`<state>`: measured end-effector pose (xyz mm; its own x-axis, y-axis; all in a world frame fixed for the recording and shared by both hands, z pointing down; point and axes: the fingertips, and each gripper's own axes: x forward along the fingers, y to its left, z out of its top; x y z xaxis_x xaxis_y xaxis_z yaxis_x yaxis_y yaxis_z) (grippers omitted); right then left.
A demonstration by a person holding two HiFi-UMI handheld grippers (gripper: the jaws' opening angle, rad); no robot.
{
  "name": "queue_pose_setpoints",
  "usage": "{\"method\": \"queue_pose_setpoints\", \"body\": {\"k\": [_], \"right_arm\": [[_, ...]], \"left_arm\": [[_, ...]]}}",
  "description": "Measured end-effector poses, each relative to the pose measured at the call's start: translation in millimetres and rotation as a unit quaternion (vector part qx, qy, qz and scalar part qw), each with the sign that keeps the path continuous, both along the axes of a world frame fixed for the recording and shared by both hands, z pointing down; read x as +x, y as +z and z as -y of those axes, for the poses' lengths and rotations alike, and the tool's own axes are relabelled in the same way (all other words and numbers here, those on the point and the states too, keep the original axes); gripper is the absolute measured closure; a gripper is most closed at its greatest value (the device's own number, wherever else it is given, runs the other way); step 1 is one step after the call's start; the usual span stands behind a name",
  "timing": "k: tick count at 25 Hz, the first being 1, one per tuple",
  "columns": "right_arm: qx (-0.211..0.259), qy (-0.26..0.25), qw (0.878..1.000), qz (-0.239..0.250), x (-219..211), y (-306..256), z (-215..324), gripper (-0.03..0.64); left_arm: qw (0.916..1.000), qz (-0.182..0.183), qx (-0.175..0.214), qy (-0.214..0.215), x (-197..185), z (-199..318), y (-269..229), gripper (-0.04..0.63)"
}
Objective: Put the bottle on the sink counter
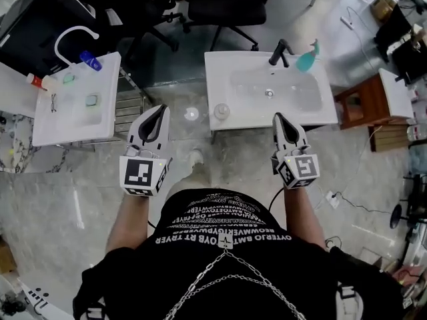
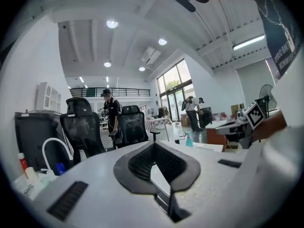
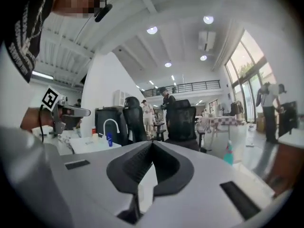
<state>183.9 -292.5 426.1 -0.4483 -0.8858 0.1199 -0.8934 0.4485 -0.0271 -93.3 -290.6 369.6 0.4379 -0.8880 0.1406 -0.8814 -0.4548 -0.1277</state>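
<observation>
A teal spray bottle [image 1: 308, 57] stands upright on the back of the white sink counter [image 1: 223, 72] at the right, beside its black faucet [image 1: 280, 51]. It also shows small and far off as the teal bottle [image 2: 188, 139] in the left gripper view, and as the teal bottle [image 3: 229, 153] in the right gripper view. My left gripper [image 1: 160, 108] and right gripper [image 1: 277, 116] are held level in front of my chest, short of the counter. Both are shut with nothing between the jaws. The left jaw tips [image 2: 154, 144] meet, and so do the right ones [image 3: 153, 142].
A second white sink [image 1: 50, 129] at the left carries a white faucet [image 1: 70, 35], a blue bottle [image 1: 91, 61] and small items. Black office chairs [image 1: 223, 2] stand behind the sinks. A wooden cabinet [image 1: 367, 102] flanks the right sink. A round white object [image 1: 221, 111] sits on the right counter's near left corner.
</observation>
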Motion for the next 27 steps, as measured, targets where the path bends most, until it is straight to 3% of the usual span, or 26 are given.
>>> {"method": "queue_pose_setpoints", "body": {"k": [4, 9, 17, 27], "right_arm": [[0.015, 0.022, 0.997, -0.071, 15, -41, -37, 0.621], [0.000, 0.000, 0.995, -0.100, 13, -38, -76, 0.621], [-0.024, -0.009, 0.995, -0.095, 24, -22, -103, 0.621], [-0.034, -0.023, 0.995, -0.088, 13, 0, -63, 0.621]], "left_arm": [[0.9999, 0.000, 0.012, 0.002, 25, -36, -12, 0.590], [0.9993, 0.017, 0.029, 0.016, 52, -82, -26, 0.589], [0.9998, 0.003, 0.015, 0.013, 59, -110, -18, 0.591], [0.9991, 0.033, 0.022, 0.014, 64, -75, -18, 0.589]]}}
